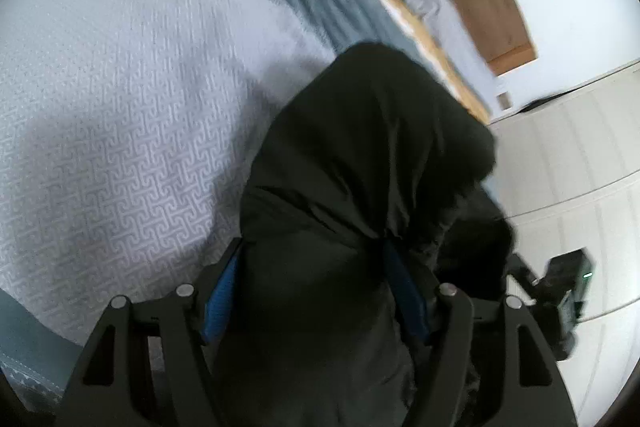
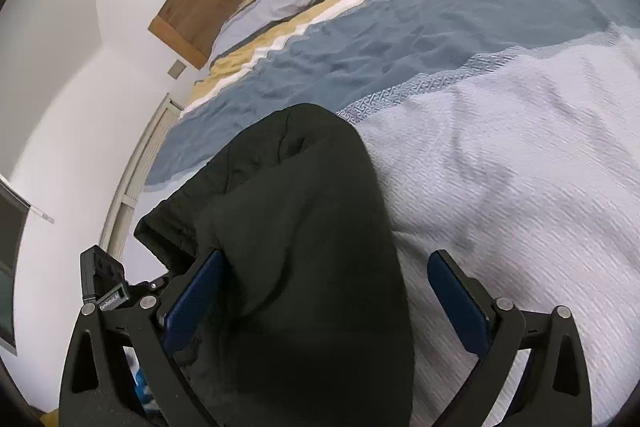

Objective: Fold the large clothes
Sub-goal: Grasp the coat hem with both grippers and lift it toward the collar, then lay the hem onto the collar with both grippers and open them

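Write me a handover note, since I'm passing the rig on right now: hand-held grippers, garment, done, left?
Left hand-held gripper: fingers wide apart with a thick bunch of the black padded garment between them; grip unclear.
Right hand-held gripper: open; the garment drapes over its left finger, right pad bare.
The garment hangs bunched above the patterned bedspread.
Done: picked up.
Left: spread it flat on the bed, then fold.

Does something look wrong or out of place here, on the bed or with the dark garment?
Nothing looks damaged or spilled. The dark garment is bunched, not flat, draped between the pads of the right gripper, whose right pad stands clear of it. The left gripper has cloth between its pads. The bedspread is slightly rumpled.
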